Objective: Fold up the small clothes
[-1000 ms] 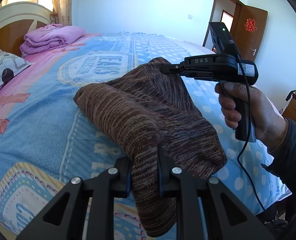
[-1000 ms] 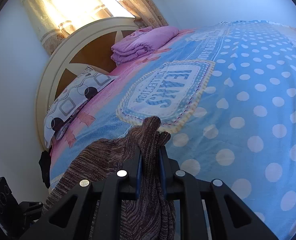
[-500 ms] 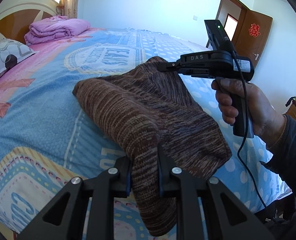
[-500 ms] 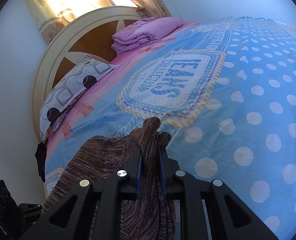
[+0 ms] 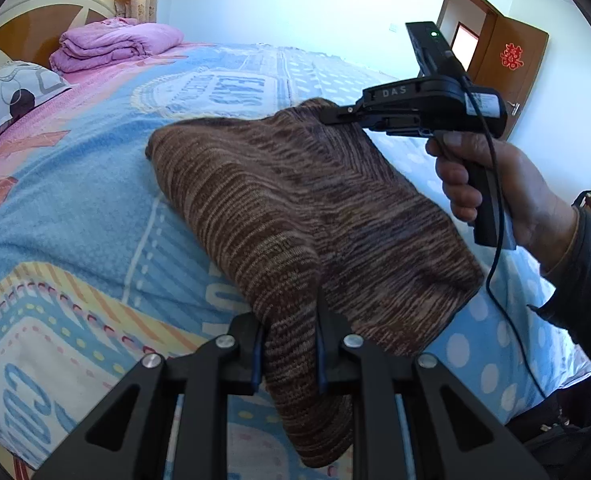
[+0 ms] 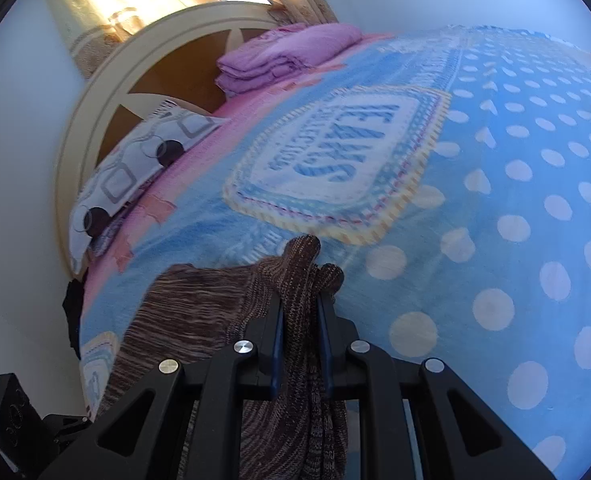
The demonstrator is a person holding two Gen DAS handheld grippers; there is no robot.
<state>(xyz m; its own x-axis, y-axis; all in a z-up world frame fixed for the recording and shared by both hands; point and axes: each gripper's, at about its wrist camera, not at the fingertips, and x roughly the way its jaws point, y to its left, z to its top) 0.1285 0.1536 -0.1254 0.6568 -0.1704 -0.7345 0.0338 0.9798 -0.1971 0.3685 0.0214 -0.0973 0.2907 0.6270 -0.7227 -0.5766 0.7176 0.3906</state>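
Bedspread (image 5: 75, 216) in blue, with pink at its left side and white dots at its right, is the ground for everything here. At its far left end, by the headboard (image 5: 27, 28), you see a patterned pillow (image 5: 7, 96) and, just beside it, a folded purple blanket (image 5: 115, 46).

Near the middle of the bedspread is the brown knitted garment (image 5: 295, 200). Its far left corner rests on the bedspread, and the rest is lifted between your two tools. Your left gripper (image 5: 289, 356) is clenched on the near edge of the garment: the knit fills the gap between both pads and hangs below them. These jaws have just been opening a little, but the fabric is still pressed between them.

To the right, above the dotted part of the bedspread, your right hand (image 5: 495, 188) holds the right gripper (image 6: 299, 344). It grasps the far corner of the garment; a bunch of knit stands out past the fingertips (image 6: 275, 308). A black cable (image 5: 495, 248) hangs from it. Behind it, past the bedspread, a brown door (image 5: 507, 64) stands open.
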